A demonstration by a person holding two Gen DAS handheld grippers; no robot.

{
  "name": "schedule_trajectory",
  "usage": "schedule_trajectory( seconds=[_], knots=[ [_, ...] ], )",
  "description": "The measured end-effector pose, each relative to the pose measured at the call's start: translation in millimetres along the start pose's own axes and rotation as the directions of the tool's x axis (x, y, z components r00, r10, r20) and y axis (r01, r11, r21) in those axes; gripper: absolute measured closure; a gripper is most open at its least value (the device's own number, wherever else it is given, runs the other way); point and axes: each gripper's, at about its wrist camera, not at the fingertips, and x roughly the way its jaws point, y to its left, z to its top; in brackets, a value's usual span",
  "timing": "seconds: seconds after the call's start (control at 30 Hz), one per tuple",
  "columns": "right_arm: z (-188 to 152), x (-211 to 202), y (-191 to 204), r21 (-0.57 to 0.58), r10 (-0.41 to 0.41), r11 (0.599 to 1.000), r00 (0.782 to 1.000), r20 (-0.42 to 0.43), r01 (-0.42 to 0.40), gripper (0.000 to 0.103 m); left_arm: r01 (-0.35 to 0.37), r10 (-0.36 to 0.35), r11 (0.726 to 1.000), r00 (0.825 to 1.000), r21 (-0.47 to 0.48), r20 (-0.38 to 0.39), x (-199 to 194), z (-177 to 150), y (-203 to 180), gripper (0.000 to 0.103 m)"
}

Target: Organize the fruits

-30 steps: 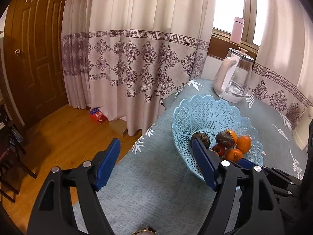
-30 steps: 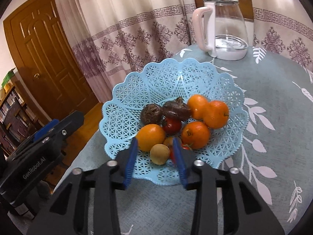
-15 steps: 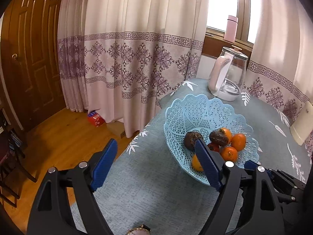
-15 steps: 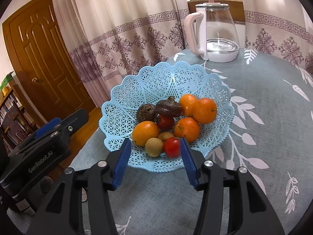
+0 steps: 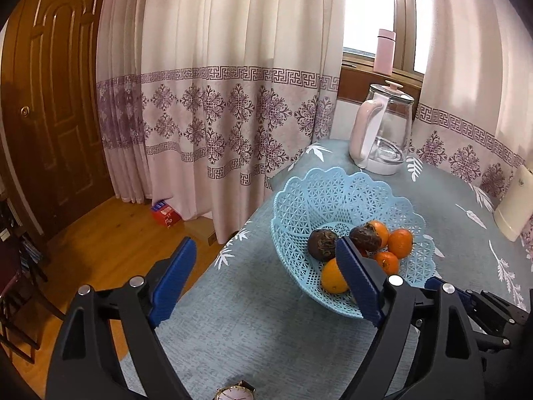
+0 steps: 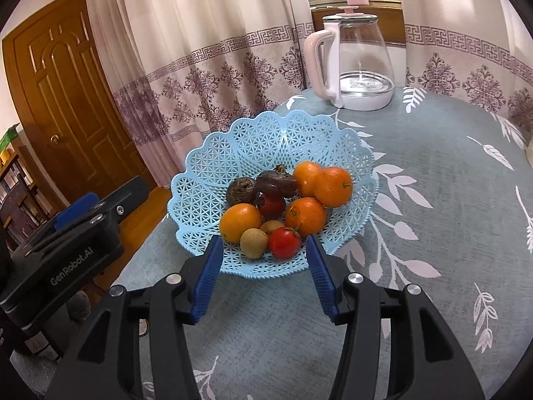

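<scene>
1. Left wrist view: the left hand-held gripper (image 5: 263,280) is seen spread wide with nothing between its blue pads, held over the tabletop (image 5: 253,326) close to its left edge. The blue lattice basket (image 5: 336,196) stands just beyond its right finger, with the fruit piled in its near half; a dark wrinkled fruit (image 5: 321,244) and an orange (image 5: 333,278) are nearest. A glass kettle (image 5: 383,136) stands towards the far edge, and a wristwatch (image 5: 233,393) lies at the bottom of the picture.

2. Right wrist view: the right hand-held gripper (image 6: 263,273) is also seen parted and empty, its tips at the near rim of the basket (image 6: 266,136). A red tomato (image 6: 284,242) and a small tan fruit (image 6: 254,243) lie just ahead of the gap, with oranges (image 6: 333,186) and the dark fruit (image 6: 240,190) behind them. The left gripper's body shows at the left edge.

3. Step in hand, as judged: all visible fruit appears to be in the basket, so a withdrawal or one last check seems due.

4. To do it well, the pads should be kept off the basket rim, since the light basket could be tipped or dragged. If a fruit is regripped, the tomato should be squeezed gently.
</scene>
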Motion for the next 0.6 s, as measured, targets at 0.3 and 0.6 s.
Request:
schedule_trajectory(
  seconds=[0.3, 0.6],
  knots=[
    [-1, -14, -7, 0.013, -0.037, 0.999, 0.999, 0.035, 0.036, 0.018, -0.005, 0.005, 1.0, 1.0, 0.023, 0.028, -10, 1, -6, 0.003],
    [-4, -29, -4, -0.04, -0.136, 0.989, 0.988, 0.08, 0.139, 0.009, -0.006, 0.004, 0.999, 0.999, 0.04, 0.04, -14, 1, -9, 0.003]
  ],
)
